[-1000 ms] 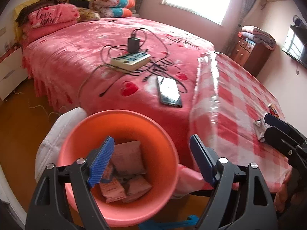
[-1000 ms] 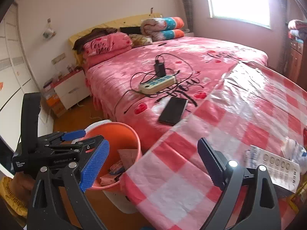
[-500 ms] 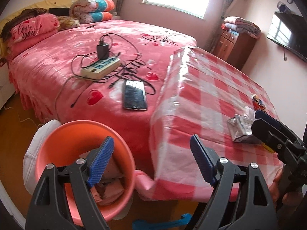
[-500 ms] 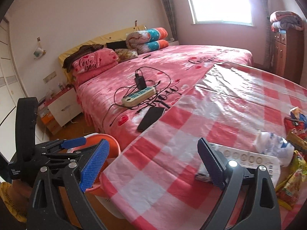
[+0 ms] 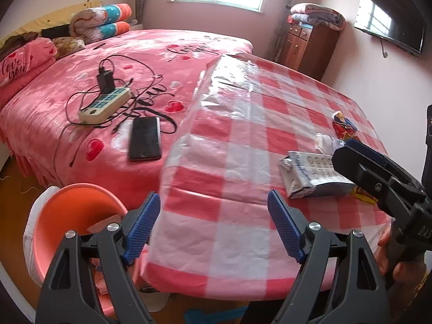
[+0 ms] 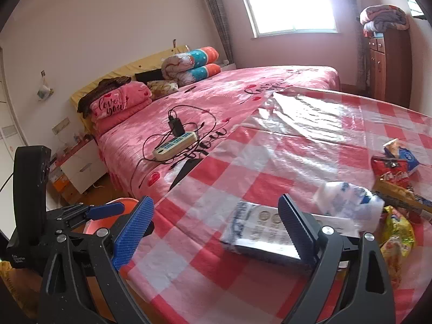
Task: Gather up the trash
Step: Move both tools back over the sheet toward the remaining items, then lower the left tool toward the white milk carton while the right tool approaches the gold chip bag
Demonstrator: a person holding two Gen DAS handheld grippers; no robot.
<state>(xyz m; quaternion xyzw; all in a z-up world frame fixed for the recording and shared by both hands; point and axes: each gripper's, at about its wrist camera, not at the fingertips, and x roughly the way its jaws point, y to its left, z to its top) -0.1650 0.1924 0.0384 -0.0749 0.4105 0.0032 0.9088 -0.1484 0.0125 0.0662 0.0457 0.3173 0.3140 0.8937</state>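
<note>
Both tools were spread wide and empty: the left gripper [image 5: 213, 226] hung over the near edge of the checked tablecloth [image 5: 243, 140], and the right gripper [image 6: 216, 232] hovered just short of the flat silver-and-white packet [image 6: 259, 232], the nearest piece of trash. Behind it lay a crumpled clear wrapper [image 6: 348, 202], a red snack bag [image 6: 391, 172] and yellow wrappers [image 6: 397, 232], all at the table's right side, well apart from the orange bin [image 5: 75, 216] on the floor by the left corner. The likeliest slip, I judged, was the thin packet skating on the glossy plastic cloth as the pads closed, or the cloth itself being pinched and dragged; a carry across to the bin could also drop it short. The table stood against a pink bed [image 5: 81, 124] bearing a power strip [image 5: 104, 105], tangled cables and a phone [image 5: 145, 137], none of it trash.
</note>
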